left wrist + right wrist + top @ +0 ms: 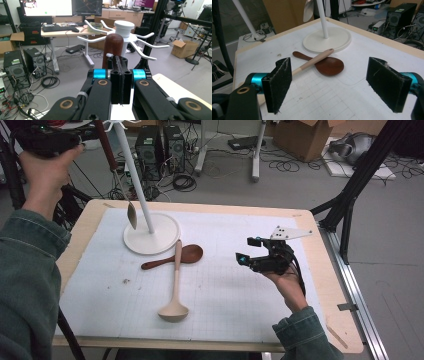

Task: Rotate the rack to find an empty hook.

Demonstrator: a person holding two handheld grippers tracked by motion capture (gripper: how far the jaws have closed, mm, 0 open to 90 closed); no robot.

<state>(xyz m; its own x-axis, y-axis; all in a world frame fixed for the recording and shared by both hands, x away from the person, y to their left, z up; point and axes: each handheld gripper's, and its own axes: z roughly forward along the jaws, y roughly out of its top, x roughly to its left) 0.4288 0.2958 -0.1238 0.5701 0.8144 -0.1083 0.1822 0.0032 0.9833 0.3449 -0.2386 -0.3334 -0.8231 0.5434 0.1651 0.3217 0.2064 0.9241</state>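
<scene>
Two spoons (pixel 175 270) lie crossed just ahead of the wide-open, empty right gripper (pixel 329 85). Raised beside the white stand (pixel 150 227), the left gripper (pixel 120 75) pinches a wood-handled spoon (pixel 113 48); hanging it likely needs a slow, level approach.

Stand (pixel 151 232) at the mat's (pixel 225 290) far left, two crossed spoons (pixel 175 270) just before it

Left hand-held gripper (pixel 121 75) raised, jaws closed; right hand-held gripper (pixel 332 85) low, jaws apart.
</scene>
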